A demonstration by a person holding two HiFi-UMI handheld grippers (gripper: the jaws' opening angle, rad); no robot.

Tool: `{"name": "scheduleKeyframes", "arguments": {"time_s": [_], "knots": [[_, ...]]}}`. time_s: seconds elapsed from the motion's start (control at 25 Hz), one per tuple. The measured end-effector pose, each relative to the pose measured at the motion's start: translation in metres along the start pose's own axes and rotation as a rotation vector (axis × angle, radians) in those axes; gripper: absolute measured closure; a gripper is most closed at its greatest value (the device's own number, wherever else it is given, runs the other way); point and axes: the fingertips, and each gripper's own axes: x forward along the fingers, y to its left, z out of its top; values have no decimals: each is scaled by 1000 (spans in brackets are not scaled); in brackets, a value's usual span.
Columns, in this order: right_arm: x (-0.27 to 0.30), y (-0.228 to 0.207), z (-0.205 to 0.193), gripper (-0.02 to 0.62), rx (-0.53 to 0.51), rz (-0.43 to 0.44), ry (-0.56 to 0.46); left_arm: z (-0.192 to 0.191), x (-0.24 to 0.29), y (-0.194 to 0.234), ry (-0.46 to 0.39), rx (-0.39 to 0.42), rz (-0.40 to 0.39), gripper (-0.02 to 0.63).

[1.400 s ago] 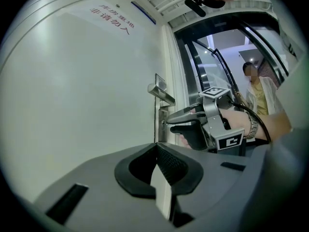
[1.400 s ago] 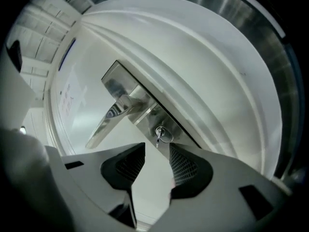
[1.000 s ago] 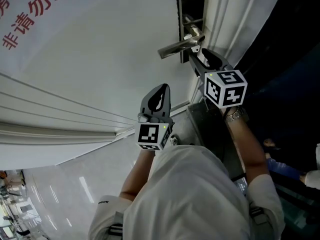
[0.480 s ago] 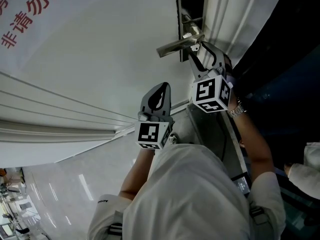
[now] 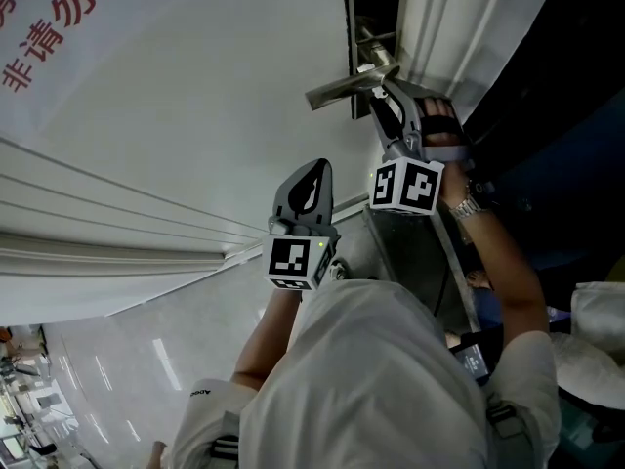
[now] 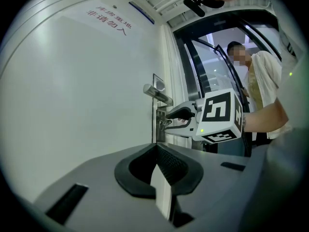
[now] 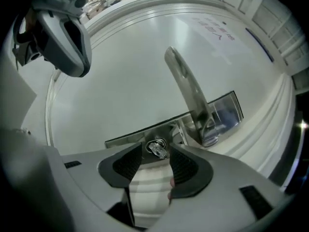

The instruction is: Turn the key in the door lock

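Observation:
A small silver key [image 7: 158,148] sits in the keyhole of the steel lock plate [image 7: 222,112], below the lever handle [image 7: 186,88] on the white door. My right gripper [image 7: 157,156] is open. Its jaws have just been opening, and the key's head stands between the tips with a gap on each side. In the head view the right gripper [image 5: 381,96] points at the lock under the handle [image 5: 342,88]. My left gripper [image 5: 314,171] hangs shut and empty lower left, clear of the door hardware. From the left gripper view the key [image 6: 165,122] shows at the right gripper's tips.
Red printed characters [image 5: 39,37] mark the door's upper left. Grooved moulding [image 5: 117,223] runs across the door. A dark doorway [image 5: 547,115] lies right of the door edge. Another person [image 6: 263,81] stands beyond it.
My right gripper has rolled about its own axis at the lock, so its marker cube shows other faces and the hand sits on top. The left gripper and the handle stay put.

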Motion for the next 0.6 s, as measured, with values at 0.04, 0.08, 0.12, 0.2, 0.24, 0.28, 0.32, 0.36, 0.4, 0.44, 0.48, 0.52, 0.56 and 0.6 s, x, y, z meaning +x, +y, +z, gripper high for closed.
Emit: {"name": "scheduleKeyframes", "arguments": {"time_s": [0.04,0.08,0.12,0.2,0.24,0.28,0.32,0.36,0.4,0.44,0.48,0.52,0.56,0.6], "knots": [[1,1,-1,416,-27,-5,6,0,0,0,0,1,0,597],[2,1,-2,417,-51,-11,11,0,0,0,0,2,0,598],[3,1,-2,417,-73,-16,15,0,-1,0,-1,3,1,597],[4,1,-1,417,-103,-22,15,0,-2,1,-1,4,3,597],[4,1,-1,419,-117,-25,14,1,-2,2,-1,4,5,597],[4,1,0,420,-132,-29,15,1,-2,2,-1,4,5,598],[4,0,0,428,-147,-34,15,0,-3,2,1,4,5,597],[4,1,0,445,-162,-41,15,0,-3,2,4,4,5,597],[4,1,1,461,-174,-47,15,-1,-3,2,9,3,4,598],[4,1,1,482,-181,-52,15,-1,-3,1,11,2,4,598],[4,1,1,486,-181,-55,17,-1,-3,1,7,2,3,597],[4,0,1,489,-176,-58,21,0,-3,1,3,3,2,597],[4,-1,1,489,-167,-62,28,0,-3,1,5,3,2,597],[4,-1,1,489,-160,-69,36,-2,-3,1,14,1,3,597]]}}
